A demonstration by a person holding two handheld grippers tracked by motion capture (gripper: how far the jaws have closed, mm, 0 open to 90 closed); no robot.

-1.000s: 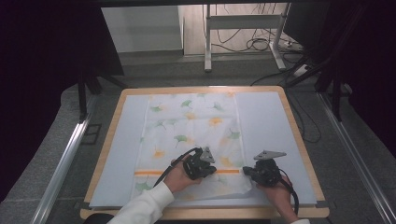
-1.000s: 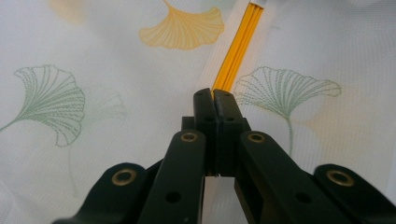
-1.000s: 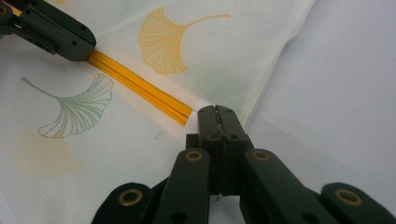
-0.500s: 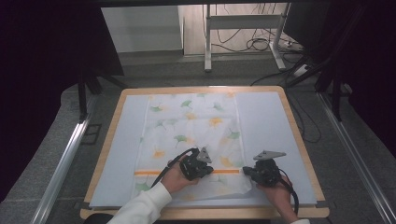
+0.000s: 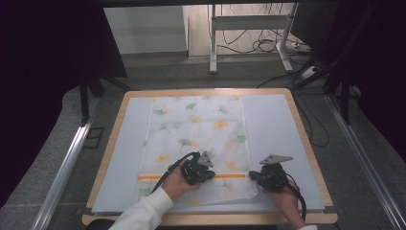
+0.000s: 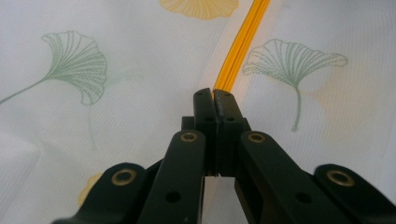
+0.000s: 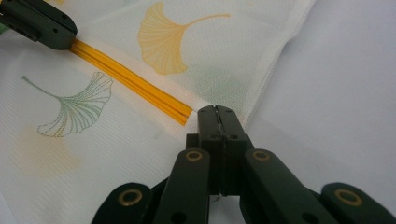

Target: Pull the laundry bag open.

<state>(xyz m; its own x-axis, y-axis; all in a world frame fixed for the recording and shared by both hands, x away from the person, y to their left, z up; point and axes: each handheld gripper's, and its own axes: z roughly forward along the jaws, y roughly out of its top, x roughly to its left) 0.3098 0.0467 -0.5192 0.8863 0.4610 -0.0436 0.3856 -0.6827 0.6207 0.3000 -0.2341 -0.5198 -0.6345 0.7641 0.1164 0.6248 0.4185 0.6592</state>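
Note:
A white cloth (image 5: 201, 124) printed with green and yellow ginkgo leaves lies flat on the pale blue mat (image 5: 273, 124). An orange stripe (image 5: 232, 176) crosses it near the front. My left gripper (image 5: 213, 175) rests on that stripe, and in the left gripper view its jaws (image 6: 215, 93) are shut, pinching the cloth at the stripe (image 6: 243, 42). My right gripper (image 5: 251, 176) sits at the cloth's right edge. Its jaws (image 7: 217, 109) are shut on the hem where the stripe (image 7: 130, 79) ends. The left gripper (image 7: 37, 23) shows at the top left of the right gripper view.
The mat lies on a wooden-edged table (image 5: 306, 143). Bare mat flanks the cloth on the left (image 5: 124, 143) and on the right. Beyond the far edge are a grey floor, a metal stand (image 5: 213, 43) and cables (image 5: 268, 45).
My left gripper has edged slightly to the left along the orange stripe. The right gripper has stayed where it was.

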